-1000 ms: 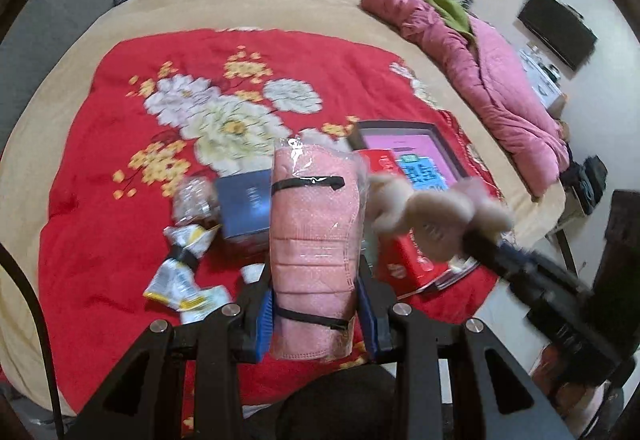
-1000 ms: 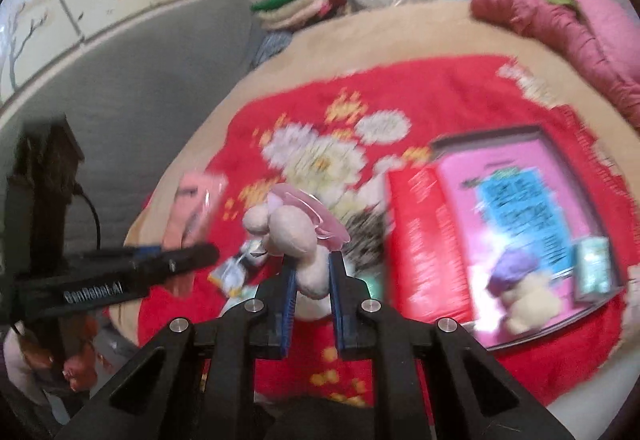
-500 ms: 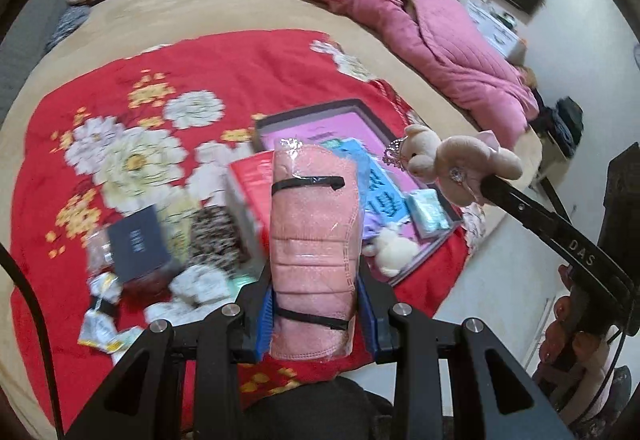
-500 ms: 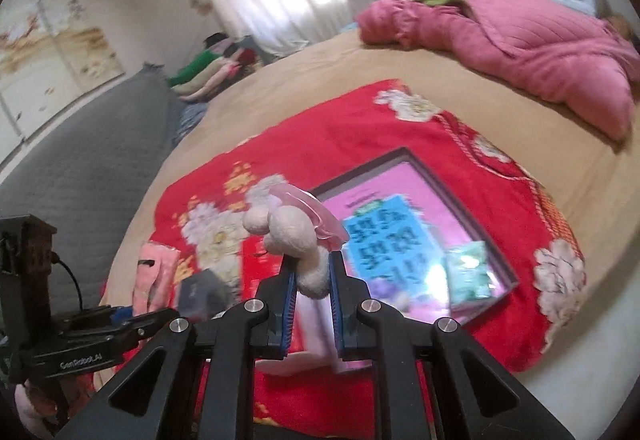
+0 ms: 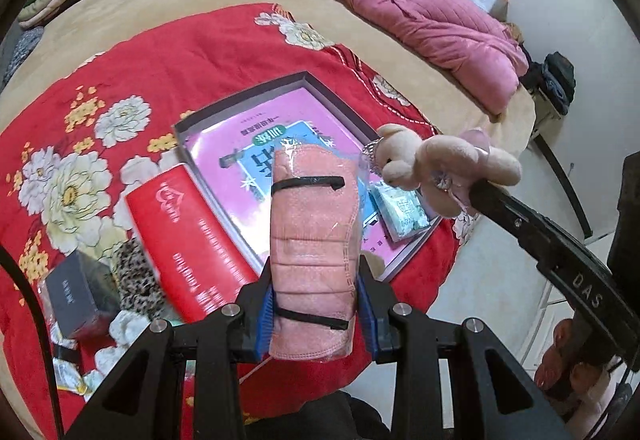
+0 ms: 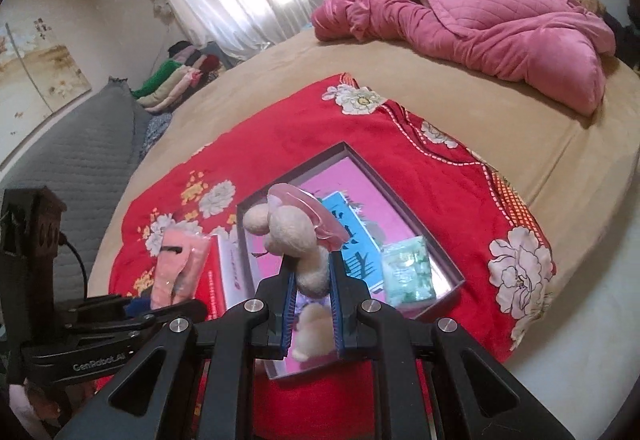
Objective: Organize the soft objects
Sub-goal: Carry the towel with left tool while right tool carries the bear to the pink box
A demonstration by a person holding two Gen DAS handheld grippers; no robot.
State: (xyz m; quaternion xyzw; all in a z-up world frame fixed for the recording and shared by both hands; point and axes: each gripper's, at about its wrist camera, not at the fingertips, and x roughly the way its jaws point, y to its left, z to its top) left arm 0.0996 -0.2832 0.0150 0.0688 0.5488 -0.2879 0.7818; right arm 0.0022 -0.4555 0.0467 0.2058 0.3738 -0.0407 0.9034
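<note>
Step in hand: transport to the box. The left gripper (image 5: 316, 304) pinches a pink pack (image 5: 312, 252) upright between its pads; the right gripper (image 6: 312, 304) is closed on a plush bear (image 6: 296, 240). Both hang above the open box (image 5: 348, 116) on the red blanket (image 5: 192, 52) — a blue packet (image 5: 400, 210) already lies at the box's 4 o'clock corner, seen from the left wrist. Next move, by judgement: lower each item over bare box floor, then spread the fingers — clear of the rim.
</note>
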